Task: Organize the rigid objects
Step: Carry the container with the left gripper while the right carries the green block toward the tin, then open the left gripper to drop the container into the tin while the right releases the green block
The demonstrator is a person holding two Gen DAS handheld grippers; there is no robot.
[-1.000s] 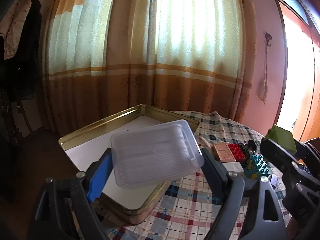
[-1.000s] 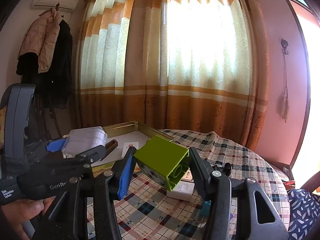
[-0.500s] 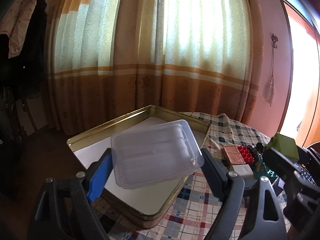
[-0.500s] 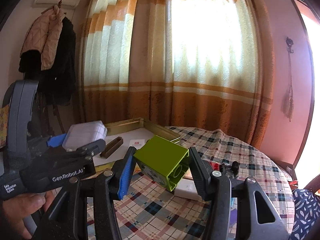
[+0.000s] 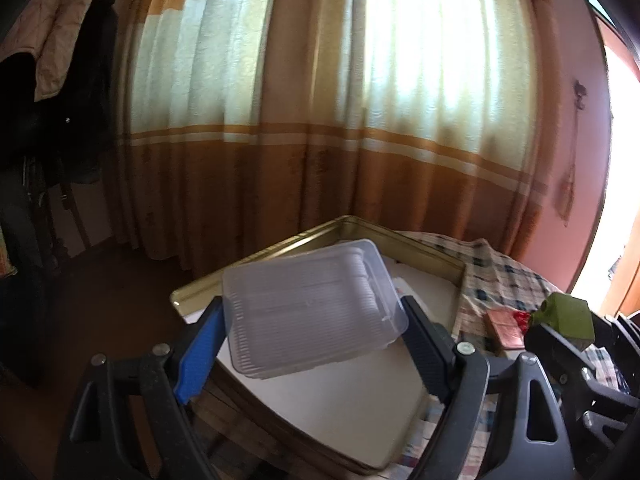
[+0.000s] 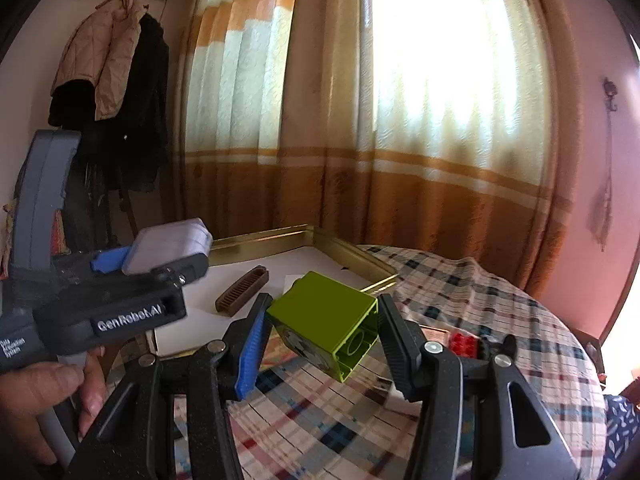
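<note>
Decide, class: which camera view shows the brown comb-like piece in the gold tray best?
The right wrist view: the brown comb-like piece lies unobstructed on the gold tray's white liner. In the left wrist view, the held clear plastic box apparently hides it.

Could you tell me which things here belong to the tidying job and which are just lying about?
In the job:
clear box, held by the left gripper
green block, held by the right gripper
gold tray
brown comb in the tray
red brick on the cloth

Just lying about:
coats
curtain
checked cloth
</note>
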